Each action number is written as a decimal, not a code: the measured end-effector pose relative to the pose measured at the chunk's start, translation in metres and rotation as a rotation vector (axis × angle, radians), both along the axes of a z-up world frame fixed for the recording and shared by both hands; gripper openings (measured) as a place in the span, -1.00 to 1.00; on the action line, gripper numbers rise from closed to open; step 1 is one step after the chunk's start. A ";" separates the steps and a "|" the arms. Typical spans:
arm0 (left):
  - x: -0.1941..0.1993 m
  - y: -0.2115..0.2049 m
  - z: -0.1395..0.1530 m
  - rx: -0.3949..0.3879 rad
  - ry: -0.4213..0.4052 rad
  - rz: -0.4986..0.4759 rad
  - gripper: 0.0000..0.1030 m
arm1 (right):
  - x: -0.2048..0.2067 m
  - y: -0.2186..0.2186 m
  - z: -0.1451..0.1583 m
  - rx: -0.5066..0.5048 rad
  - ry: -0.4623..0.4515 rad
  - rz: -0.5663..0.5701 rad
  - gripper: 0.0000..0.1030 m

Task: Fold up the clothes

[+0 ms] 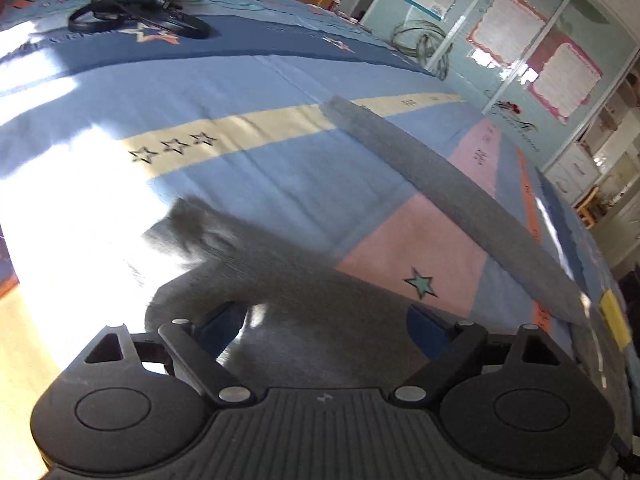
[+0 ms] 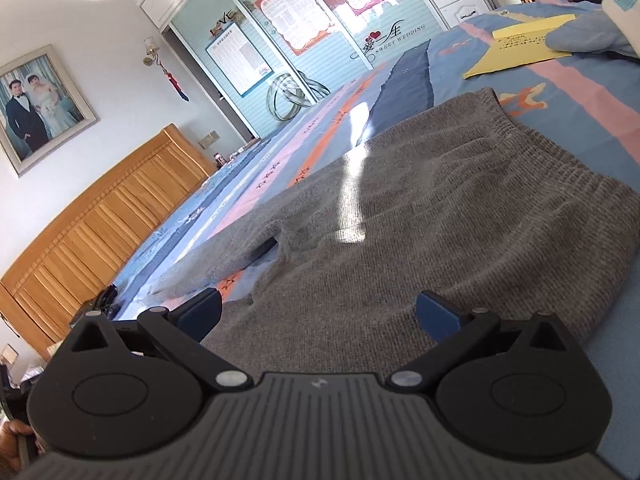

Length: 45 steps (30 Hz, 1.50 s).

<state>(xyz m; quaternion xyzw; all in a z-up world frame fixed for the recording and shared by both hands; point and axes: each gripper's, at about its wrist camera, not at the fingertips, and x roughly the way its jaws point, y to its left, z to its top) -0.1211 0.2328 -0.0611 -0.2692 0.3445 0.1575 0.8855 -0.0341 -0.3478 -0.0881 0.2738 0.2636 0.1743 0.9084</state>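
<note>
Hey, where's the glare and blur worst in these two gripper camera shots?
Left wrist view: sunlight blows out the bedspread at left, and the near leg of the grey knit trousers is smeared with motion blur. Right wrist view: sharp overall, with one bright streak of sunlight across the trousers; both views bend straight lines at the edges, as fisheye lenses do.

"SWEET WEDDING" lettered on the wardrobe door (image 2: pixel 394 34); "LOVE" sign (image 2: pixel 224 22) mounted above a poster; poster print too small to read.
</note>
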 end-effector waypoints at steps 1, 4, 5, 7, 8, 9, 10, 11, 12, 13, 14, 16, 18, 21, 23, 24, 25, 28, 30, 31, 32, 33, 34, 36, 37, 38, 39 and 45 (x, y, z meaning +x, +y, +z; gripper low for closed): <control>-0.005 0.002 0.004 0.018 -0.004 0.022 0.79 | 0.000 0.001 0.000 -0.005 0.001 0.000 1.00; -0.027 0.011 0.017 -0.036 -0.095 0.081 0.86 | 0.002 0.004 -0.002 -0.021 0.004 0.000 1.00; -0.034 0.013 0.021 -0.049 -0.115 0.109 0.90 | 0.002 0.004 -0.002 -0.019 0.002 0.001 1.00; -0.044 0.015 0.028 -0.058 -0.136 0.164 0.93 | 0.001 0.004 -0.002 -0.012 0.001 0.000 1.00; -0.045 0.013 0.030 -0.049 -0.132 0.170 0.96 | 0.001 0.003 -0.002 -0.008 0.001 -0.002 1.00; -0.043 0.009 0.032 -0.031 -0.118 0.161 0.96 | 0.001 0.002 -0.003 -0.003 0.002 -0.004 1.00; -0.039 0.002 0.033 -0.020 -0.108 0.141 0.96 | 0.000 0.002 -0.003 0.002 0.002 -0.006 1.00; -0.035 -0.007 0.033 -0.013 -0.101 0.113 0.96 | 0.000 0.001 -0.003 0.006 0.003 -0.008 1.00; -0.030 -0.015 0.033 -0.007 -0.094 0.084 0.96 | 0.000 0.001 -0.003 0.001 0.001 -0.011 1.00; -0.025 -0.024 0.033 -0.001 -0.087 0.056 0.96 | 0.000 0.001 -0.002 -0.005 -0.001 -0.015 1.00; -0.019 -0.035 0.033 0.004 -0.075 0.028 0.96 | 0.000 0.001 -0.002 -0.010 -0.002 -0.019 1.00; -0.004 -0.058 0.032 0.005 -0.049 -0.024 0.96 | 0.000 0.001 -0.001 -0.022 -0.006 -0.027 1.00; 0.012 -0.081 0.032 -0.010 -0.050 -0.056 0.96 | 0.000 0.001 -0.001 -0.034 -0.010 -0.034 1.00; 0.035 -0.113 0.032 -0.041 -0.067 -0.086 0.97 | 0.001 0.006 0.004 -0.073 -0.036 -0.042 1.00; 0.049 -0.128 0.030 -0.066 -0.091 -0.083 0.98 | 0.004 0.010 0.006 -0.063 -0.054 -0.040 1.00; 0.056 -0.134 0.030 -0.073 -0.100 -0.085 0.98 | 0.007 0.011 0.006 -0.041 -0.058 -0.038 1.00; 0.064 -0.141 0.030 -0.080 -0.108 -0.087 0.98 | 0.009 0.010 0.004 -0.004 -0.056 -0.041 1.00; 0.087 -0.161 0.029 -0.079 -0.123 -0.104 0.98 | 0.019 0.005 -0.003 0.119 -0.034 -0.070 1.00; 0.099 -0.171 0.026 -0.094 -0.136 -0.121 0.98 | 0.024 0.001 -0.007 0.165 -0.029 -0.106 1.00; 0.105 -0.175 0.023 -0.097 -0.137 -0.122 0.98 | 0.025 -0.001 -0.007 0.180 -0.028 -0.124 1.00; 0.108 -0.178 0.020 -0.095 -0.141 -0.124 0.98 | 0.026 -0.001 -0.007 0.180 -0.032 -0.135 1.00; 0.110 -0.179 0.017 -0.080 -0.146 -0.123 0.98 | 0.027 -0.001 -0.006 0.180 -0.037 -0.144 1.00; 0.111 -0.180 0.013 -0.059 -0.150 -0.118 0.98 | 0.028 -0.001 -0.005 0.179 -0.041 -0.154 1.00; 0.113 -0.179 0.007 -0.020 -0.159 -0.101 0.98 | 0.030 0.003 -0.003 0.158 -0.050 -0.162 1.00; 0.113 -0.176 0.004 -0.004 -0.163 -0.083 0.98 | 0.032 0.005 -0.004 0.150 -0.054 -0.166 1.00; 0.113 -0.172 0.003 0.005 -0.168 -0.068 0.98 | 0.033 0.008 -0.005 0.142 -0.057 -0.168 1.00; 0.113 -0.167 0.002 0.009 -0.172 -0.055 0.98 | 0.036 0.011 -0.006 0.134 -0.056 -0.168 1.00; 0.111 -0.137 0.002 0.031 -0.195 0.037 0.98 | 0.049 0.037 -0.004 0.070 -0.063 -0.130 1.00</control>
